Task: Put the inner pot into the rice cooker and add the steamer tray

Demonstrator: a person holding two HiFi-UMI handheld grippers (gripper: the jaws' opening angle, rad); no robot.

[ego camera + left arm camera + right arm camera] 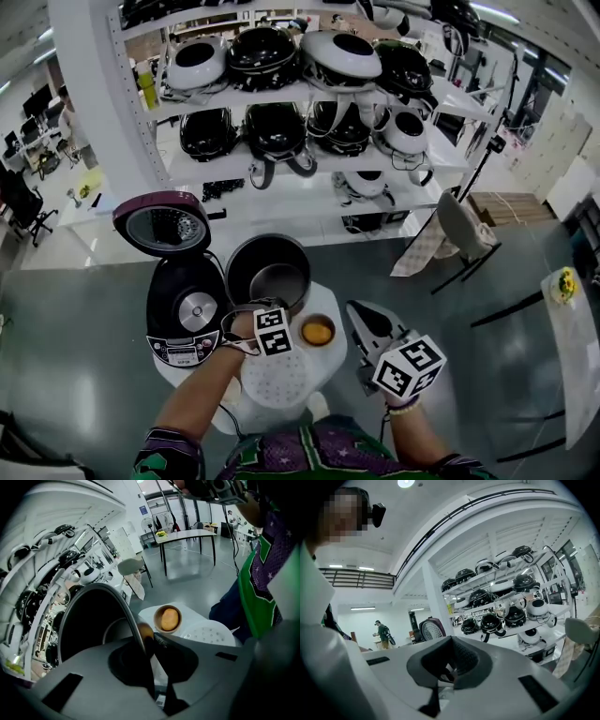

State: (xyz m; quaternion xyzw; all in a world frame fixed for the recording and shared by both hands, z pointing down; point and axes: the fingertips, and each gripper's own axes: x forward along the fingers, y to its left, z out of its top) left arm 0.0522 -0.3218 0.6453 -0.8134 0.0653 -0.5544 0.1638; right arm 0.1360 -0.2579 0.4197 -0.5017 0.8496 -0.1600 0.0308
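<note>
The dark inner pot [269, 272] is to the right of the open rice cooker [187, 314], whose purple lid [161, 223] stands up. My left gripper [265, 309] is shut on the pot's near rim. In the left gripper view the thin rim [136, 630] runs between the closed jaws of the left gripper [147, 641]. The white perforated steamer tray [277, 380] lies flat on the round white table [330, 300], below my left hand. My right gripper [354, 307] hovers off the table's right side, shut and empty, pointing level at the shelves; its tips [447, 667] hold nothing.
A small bowl holding a yellow-brown lump [318, 330] sits on the table between the grippers, also seen as the bowl [168, 618] beside the tray [208, 634]. White shelves [300, 159] of rice cookers stand behind. A grey chair [459, 230] is at right.
</note>
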